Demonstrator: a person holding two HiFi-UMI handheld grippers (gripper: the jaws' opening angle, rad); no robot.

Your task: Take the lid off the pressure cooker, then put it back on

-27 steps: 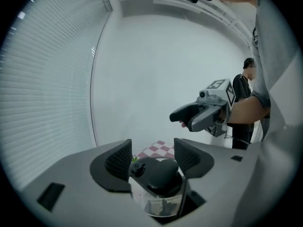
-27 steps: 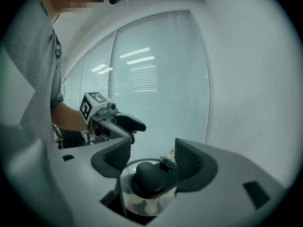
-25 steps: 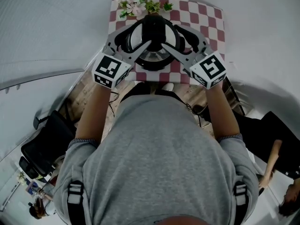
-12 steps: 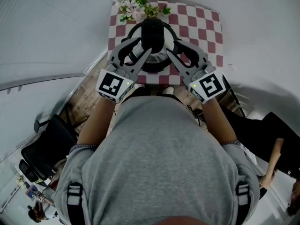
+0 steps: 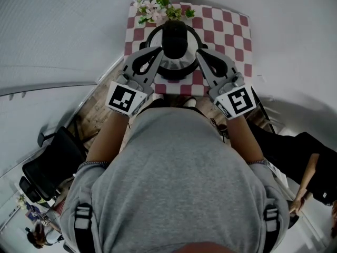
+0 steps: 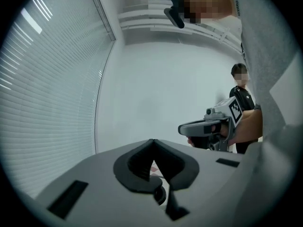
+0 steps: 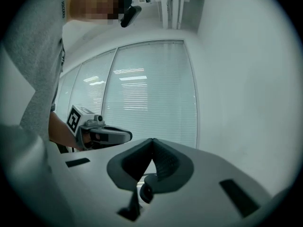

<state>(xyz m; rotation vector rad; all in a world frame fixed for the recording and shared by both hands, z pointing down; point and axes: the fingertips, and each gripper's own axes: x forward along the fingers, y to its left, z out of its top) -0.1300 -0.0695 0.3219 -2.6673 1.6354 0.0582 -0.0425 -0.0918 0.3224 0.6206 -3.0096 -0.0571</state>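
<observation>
Lid tops pressure cooker; left claw and right claw just closed, empty.

We've got a maroon-and-white chequered cloth, bold squares all over. The pressure cooker shows silvery metal ringed in black, and its lid carries a black handle. The flowers are pale pink and white with green leaves. The shirt is plain grey, the floor brown wood-grain, the chair black.
</observation>
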